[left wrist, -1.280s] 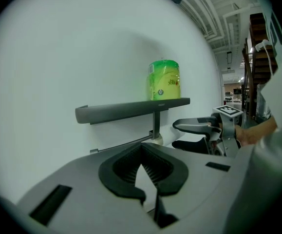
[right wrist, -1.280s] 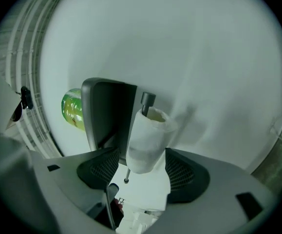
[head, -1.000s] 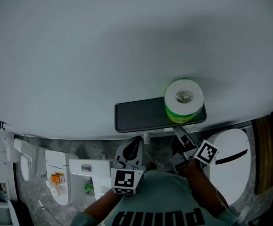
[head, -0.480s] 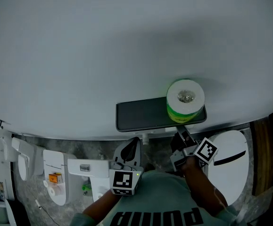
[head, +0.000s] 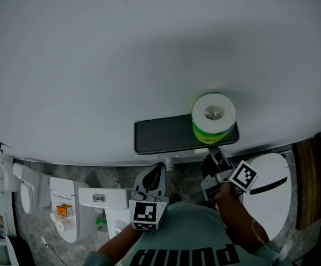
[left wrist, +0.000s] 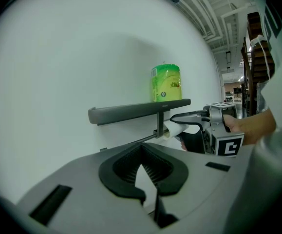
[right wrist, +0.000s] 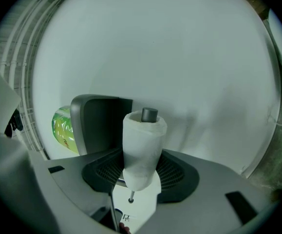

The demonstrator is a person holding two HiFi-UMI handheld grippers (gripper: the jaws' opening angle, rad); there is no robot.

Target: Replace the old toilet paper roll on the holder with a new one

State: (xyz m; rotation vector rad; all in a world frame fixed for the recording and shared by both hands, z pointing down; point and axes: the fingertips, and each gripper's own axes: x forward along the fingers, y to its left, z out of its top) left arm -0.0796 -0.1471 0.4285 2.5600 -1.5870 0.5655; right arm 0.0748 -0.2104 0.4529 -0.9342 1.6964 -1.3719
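A thin white old roll [right wrist: 141,147] sits on the holder's bar [right wrist: 149,114] under the dark grey shelf [head: 163,136]. My right gripper [head: 214,162] reaches up under the shelf. Its jaws have been closing and now press the old roll from both sides, squashing it a little. From the left gripper view this grip [left wrist: 176,129] shows at the bar's end. The new roll [head: 213,121], in a green wrapper, stands upright on the shelf's right end. My left gripper [head: 156,173] hangs lower and to the left, shut, with nothing in it.
A plain pale wall [head: 149,54] fills the upper view. Below right is a white toilet [head: 268,184], and white fixtures [head: 66,209] stand on the stone floor at the lower left. My arms and teal shirt [head: 193,243] fill the bottom edge.
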